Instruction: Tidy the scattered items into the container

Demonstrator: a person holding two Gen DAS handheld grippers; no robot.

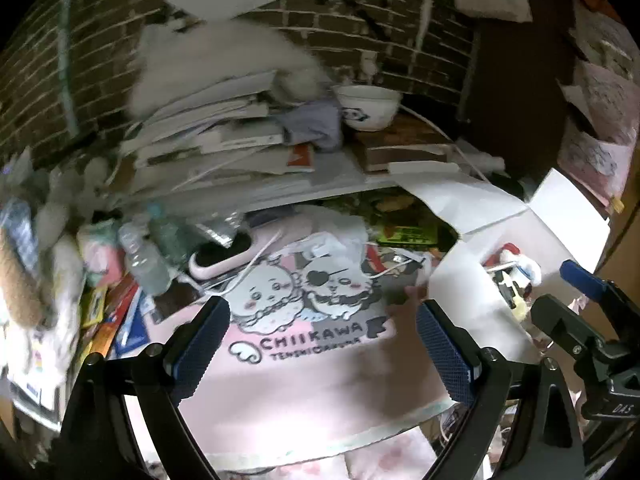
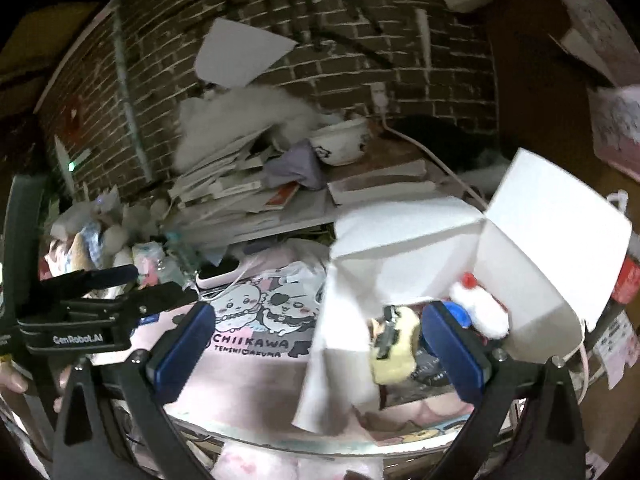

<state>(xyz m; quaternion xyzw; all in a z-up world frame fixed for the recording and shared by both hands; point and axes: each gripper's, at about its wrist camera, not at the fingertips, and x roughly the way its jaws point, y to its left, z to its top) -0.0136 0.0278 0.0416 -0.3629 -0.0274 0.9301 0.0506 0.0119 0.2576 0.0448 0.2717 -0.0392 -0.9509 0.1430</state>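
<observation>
Right wrist: white box (image 2: 532,256) holds plush toys (image 2: 482,312); right claw (image 2: 320,348) and left claw (image 1: 322,348) spread, empty.

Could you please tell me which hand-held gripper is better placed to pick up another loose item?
Probably left: the left hand-held gripper hangs open over the cluttered pink mat, while the right hand-held gripper faces the white cardboard box.

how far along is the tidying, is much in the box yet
Done: a few small toys already sit in the white box. In hand: nothing; the left gripper and right gripper are both open. Left: bottles, packets and a pink-cased phone are scattered beside the pink mat.
</observation>
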